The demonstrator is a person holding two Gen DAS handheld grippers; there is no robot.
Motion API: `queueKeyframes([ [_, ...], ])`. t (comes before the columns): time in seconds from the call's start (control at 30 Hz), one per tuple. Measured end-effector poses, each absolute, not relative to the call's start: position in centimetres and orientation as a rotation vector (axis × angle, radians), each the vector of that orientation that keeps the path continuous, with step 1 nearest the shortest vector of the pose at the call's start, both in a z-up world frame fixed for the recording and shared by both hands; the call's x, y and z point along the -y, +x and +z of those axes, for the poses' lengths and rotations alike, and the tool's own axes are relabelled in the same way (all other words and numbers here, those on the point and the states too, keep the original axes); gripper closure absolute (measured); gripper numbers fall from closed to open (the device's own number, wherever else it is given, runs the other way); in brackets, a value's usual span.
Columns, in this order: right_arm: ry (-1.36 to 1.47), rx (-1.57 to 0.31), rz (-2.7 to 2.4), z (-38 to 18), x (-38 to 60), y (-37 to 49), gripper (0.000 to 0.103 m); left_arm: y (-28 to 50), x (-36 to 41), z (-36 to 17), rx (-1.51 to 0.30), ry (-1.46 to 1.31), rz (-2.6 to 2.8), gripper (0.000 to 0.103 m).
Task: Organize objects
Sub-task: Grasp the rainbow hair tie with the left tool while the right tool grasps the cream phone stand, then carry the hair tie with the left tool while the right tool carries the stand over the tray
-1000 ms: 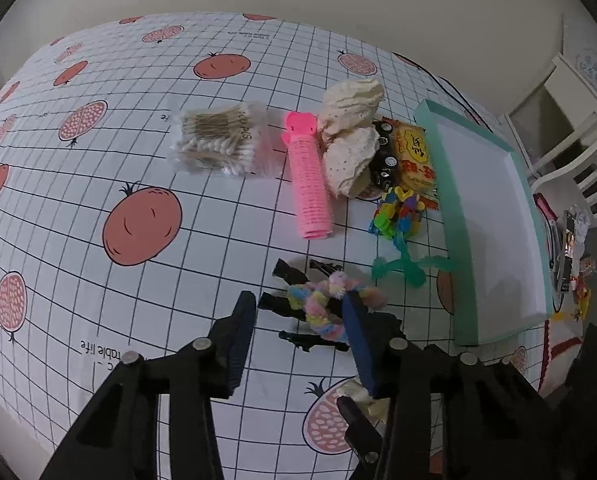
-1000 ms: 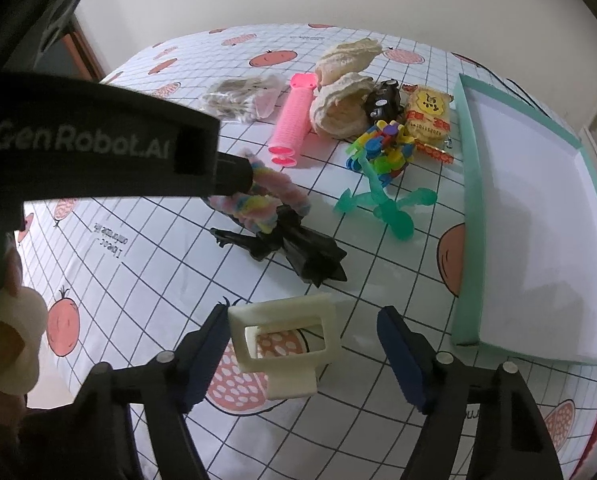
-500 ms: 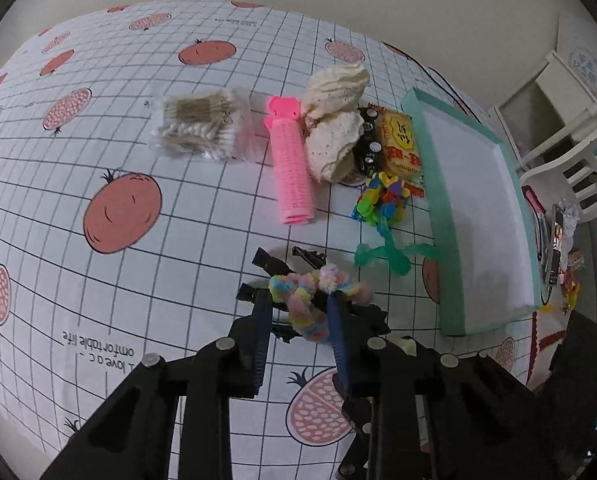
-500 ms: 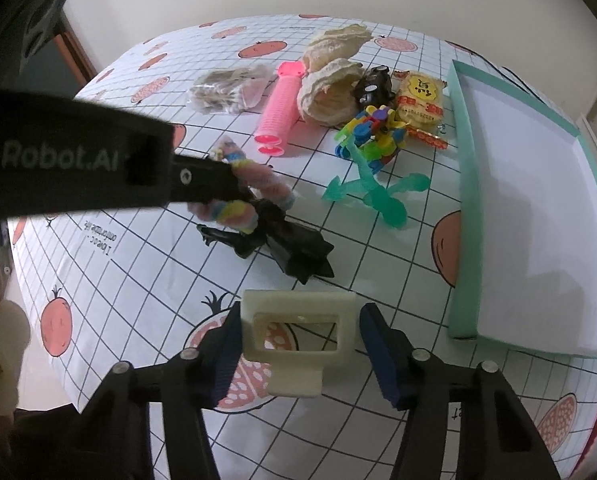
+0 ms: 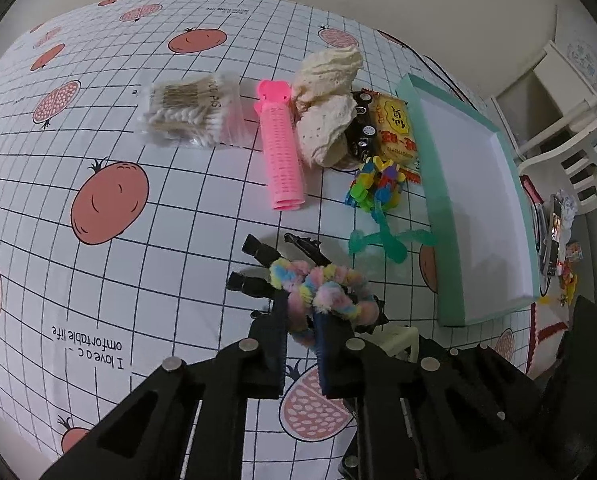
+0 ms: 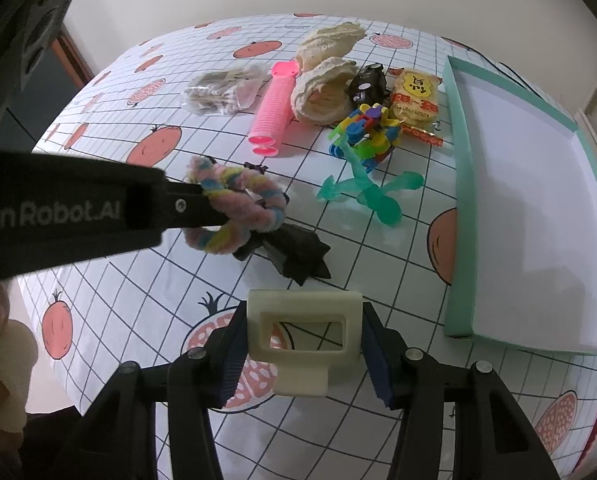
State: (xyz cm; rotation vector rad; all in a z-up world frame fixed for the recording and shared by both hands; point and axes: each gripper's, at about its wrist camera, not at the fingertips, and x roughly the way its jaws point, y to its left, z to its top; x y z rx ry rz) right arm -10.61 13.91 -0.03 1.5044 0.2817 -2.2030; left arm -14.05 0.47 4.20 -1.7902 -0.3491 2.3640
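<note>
L hand-held gripper (image 5: 301, 322): jaws were wide apart either side of the fluffy pastel hair tie (image 5: 320, 294) 1 s ago, then closed in on it; now pinched tight on the tie's near loop. Tie got bunched up & looks raised off the black clips (image 5: 258, 258) under it. R hand-held gripper (image 6: 304, 350): jaws were spread w/ gaps round the cream plastic frame (image 6: 303, 334), then narrowed; pads now press both its sides.

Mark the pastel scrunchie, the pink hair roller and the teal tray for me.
pastel scrunchie (image 5: 330, 292), left wrist view, fuzzy loop's top.
pink hair roller (image 5: 282, 156), left wrist view, mid-barrel.
teal tray (image 6: 460, 184), right wrist view, near-side wall.
</note>
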Motion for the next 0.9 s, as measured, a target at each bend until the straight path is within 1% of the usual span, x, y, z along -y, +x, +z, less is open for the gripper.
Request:
queueKeyframes([
  [0.2,1.499,-0.259,-2.206,0.7,-14.4,-10.3,0.048,-13.8,-0.2,4.8,0.354,-1.775,2.381,0.092],
  [0.53,1.402,-0.206,-2.257,3.3,-14.8,-10.2,0.048,-12.7,0.4,8.2,0.381,-1.628,2.474,0.092],
  [0.73,1.342,-0.131,-2.317,6.0,-16.3,-10.5,0.048,-12.2,1.0,11.0,0.398,-1.503,2.565,0.092],
  [0.9,1.289,-0.088,-2.404,8.3,-17.6,-11.8,0.048,-12.5,0.1,13.1,0.371,-1.441,2.648,0.092],
])
